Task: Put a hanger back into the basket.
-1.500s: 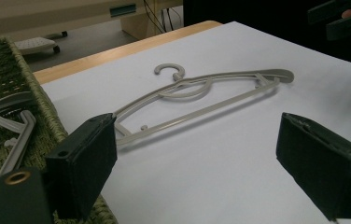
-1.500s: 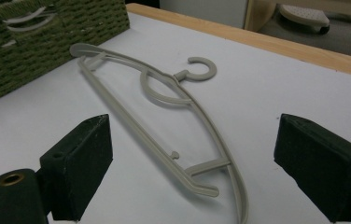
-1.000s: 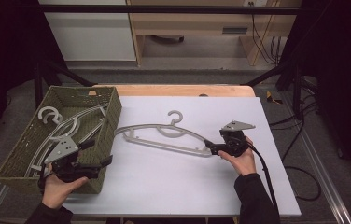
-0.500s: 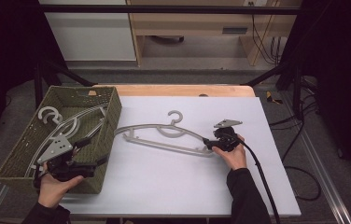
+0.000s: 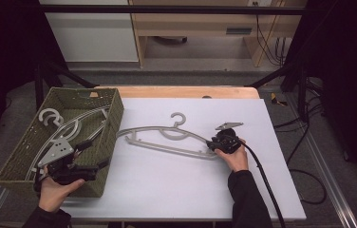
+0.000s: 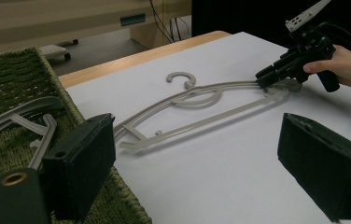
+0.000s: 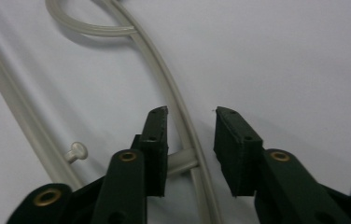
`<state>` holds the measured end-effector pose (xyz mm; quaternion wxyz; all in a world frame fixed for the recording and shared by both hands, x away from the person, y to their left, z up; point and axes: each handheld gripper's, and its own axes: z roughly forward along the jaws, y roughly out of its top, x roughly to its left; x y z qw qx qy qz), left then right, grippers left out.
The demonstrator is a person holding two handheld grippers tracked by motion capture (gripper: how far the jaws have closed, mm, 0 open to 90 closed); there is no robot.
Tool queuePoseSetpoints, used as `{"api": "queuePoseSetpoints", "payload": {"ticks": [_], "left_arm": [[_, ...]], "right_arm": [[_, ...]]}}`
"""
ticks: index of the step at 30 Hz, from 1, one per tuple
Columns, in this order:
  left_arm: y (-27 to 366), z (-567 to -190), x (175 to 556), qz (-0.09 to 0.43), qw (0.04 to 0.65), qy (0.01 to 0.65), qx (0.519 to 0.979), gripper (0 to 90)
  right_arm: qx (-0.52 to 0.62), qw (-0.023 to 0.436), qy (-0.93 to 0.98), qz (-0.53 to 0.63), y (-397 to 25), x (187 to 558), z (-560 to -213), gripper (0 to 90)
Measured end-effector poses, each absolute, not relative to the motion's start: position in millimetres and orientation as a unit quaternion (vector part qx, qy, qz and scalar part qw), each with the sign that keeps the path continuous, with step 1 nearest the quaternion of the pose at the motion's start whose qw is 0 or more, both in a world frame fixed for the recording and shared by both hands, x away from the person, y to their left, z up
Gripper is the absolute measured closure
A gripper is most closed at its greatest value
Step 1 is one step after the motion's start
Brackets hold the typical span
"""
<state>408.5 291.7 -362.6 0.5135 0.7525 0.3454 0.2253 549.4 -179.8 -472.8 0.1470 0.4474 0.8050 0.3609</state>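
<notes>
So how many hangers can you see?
3, I think. One hanger lies on the white table, its end between the right gripper's open jaws. Two overlapping hangers lie in the green basket; more may hide beneath.

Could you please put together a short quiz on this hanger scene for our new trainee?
1. True or false: the right gripper has its jaws apart around the upper arm of the hanger on the table.
2. Where do the other hangers lie? A) green basket B) floor C) shelf
3. Fill in: the left gripper, jaws open, sits over the basket's near ____ corner.

Key: 1 true; 2 A; 3 right.
</notes>
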Motion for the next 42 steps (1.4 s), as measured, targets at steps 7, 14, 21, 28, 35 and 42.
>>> {"api": "queuePoseSetpoints", "payload": {"ticks": [7, 14, 21, 28, 35, 42], "left_arm": [[292.7, -361.9, 408.0, 0.227, 0.513, 0.346, 0.752, 11.0], [291.6, -361.8, 407.5, 0.226, 0.514, 0.345, 0.752, 11.0], [290.4, -361.6, 406.8, 0.225, 0.515, 0.34, 0.754, 11.0], [287.0, -361.5, 406.0, 0.222, 0.517, 0.334, 0.756, 10.9], [286.9, -360.6, 405.6, 0.222, 0.518, 0.335, 0.755, 10.9], [286.4, -361.2, 405.8, 0.221, 0.516, 0.333, 0.757, 11.0]], "right_arm": [[0.446, 0.127, 0.814, 0.349, -181.4, 546.4, -469.0, 79.2], [0.443, 0.114, 0.831, 0.317, -174.9, 530.8, -462.3, 81.3], [0.446, 0.111, 0.834, 0.305, -167.6, 509.2, -455.6, 82.1], [0.455, 0.105, 0.834, 0.294, -171.4, 493.9, -458.2, 82.1], [0.45, 0.115, 0.822, 0.328, -173.2, 492.5, -449.6, 67.5], [0.437, 0.121, 0.832, 0.32, -155.3, 510.7, -447.2, 62.6]]}}
